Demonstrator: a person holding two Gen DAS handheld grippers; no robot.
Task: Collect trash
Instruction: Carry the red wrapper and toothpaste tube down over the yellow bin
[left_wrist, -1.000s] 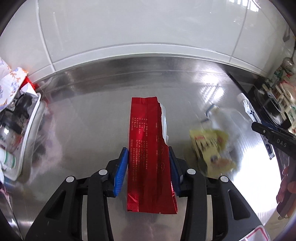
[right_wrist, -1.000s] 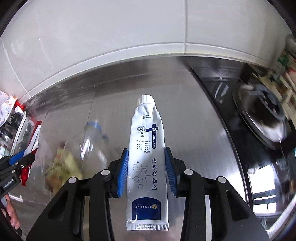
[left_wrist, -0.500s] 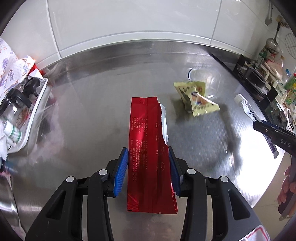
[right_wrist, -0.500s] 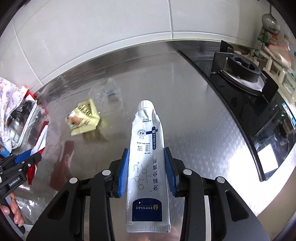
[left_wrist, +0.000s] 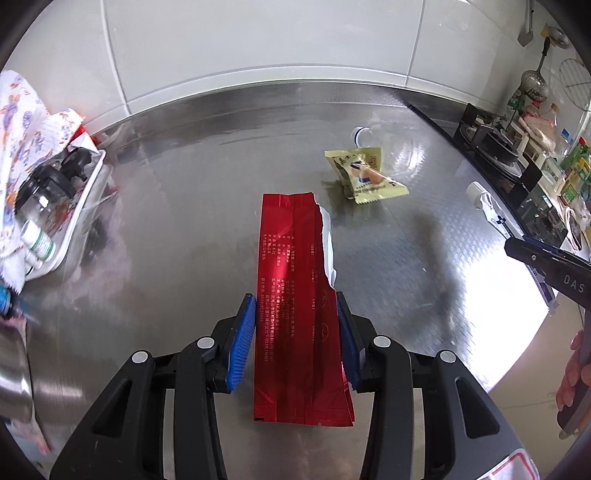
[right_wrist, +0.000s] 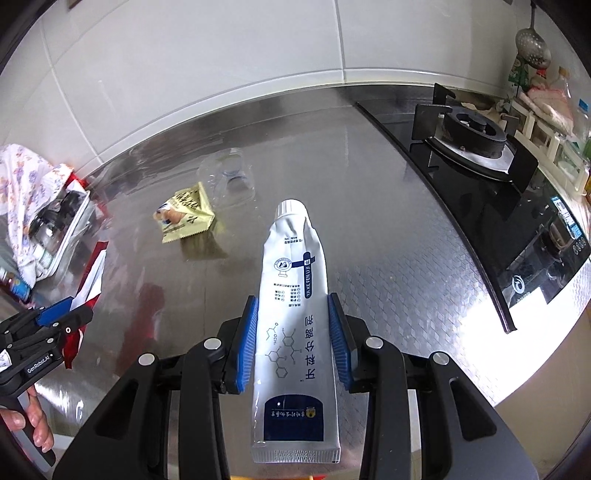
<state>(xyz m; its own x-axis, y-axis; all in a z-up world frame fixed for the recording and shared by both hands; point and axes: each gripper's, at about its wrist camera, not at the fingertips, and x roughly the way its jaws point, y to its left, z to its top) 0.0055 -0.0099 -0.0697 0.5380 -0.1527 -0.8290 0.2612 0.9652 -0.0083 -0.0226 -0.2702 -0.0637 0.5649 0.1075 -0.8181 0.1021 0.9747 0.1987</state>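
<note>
While both hands are loaded, the left gripper (left_wrist: 295, 328) is closed on one red foil wrapper (left_wrist: 295, 295), light, limp and slick, best pinched flat across its width. The right gripper (right_wrist: 291, 332) clamps one white tube (right_wrist: 295, 314) at mid-body, soft-walled and likely to squash, stiffest near the cap. Both are held above the steel bench (right_wrist: 388, 280). On it lie one yellow snack packet (left_wrist: 364, 173) and one clear plastic bottle (right_wrist: 229, 177), light and crushable.

A home kitchen: steel counter (right_wrist: 388, 266), gas hob (right_wrist: 476, 147), tiled wall (right_wrist: 221, 55).
</note>
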